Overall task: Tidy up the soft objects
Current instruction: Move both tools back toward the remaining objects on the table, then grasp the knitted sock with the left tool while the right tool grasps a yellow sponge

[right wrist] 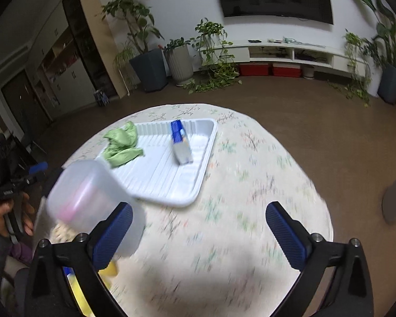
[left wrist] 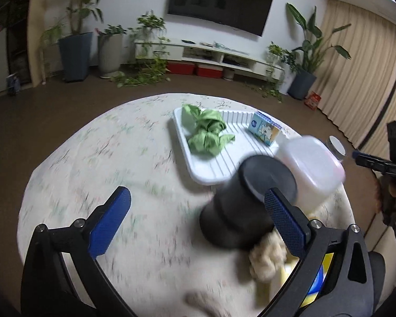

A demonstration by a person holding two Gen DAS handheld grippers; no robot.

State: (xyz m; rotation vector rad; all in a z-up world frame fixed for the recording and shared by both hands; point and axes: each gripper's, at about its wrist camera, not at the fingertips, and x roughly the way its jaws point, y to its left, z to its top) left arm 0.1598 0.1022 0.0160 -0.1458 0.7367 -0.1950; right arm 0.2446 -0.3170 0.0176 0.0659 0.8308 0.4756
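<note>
One green cloth (left wrist: 207, 132), one tray (left wrist: 211, 177)

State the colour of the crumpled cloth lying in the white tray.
Light green cloth; the left wrist view shows it best, in the tray.

A crumpled green cloth (left wrist: 207, 132) lies on a white ribbed tray (left wrist: 213, 169), on a pale floral-print tablecloth (left wrist: 105, 153), beside a black cylinder (left wrist: 245, 206).

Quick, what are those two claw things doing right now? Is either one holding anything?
Left gripper: open, holding nothing; the black cup is merely near one finger.
Right gripper: open, holding nothing.
</note>
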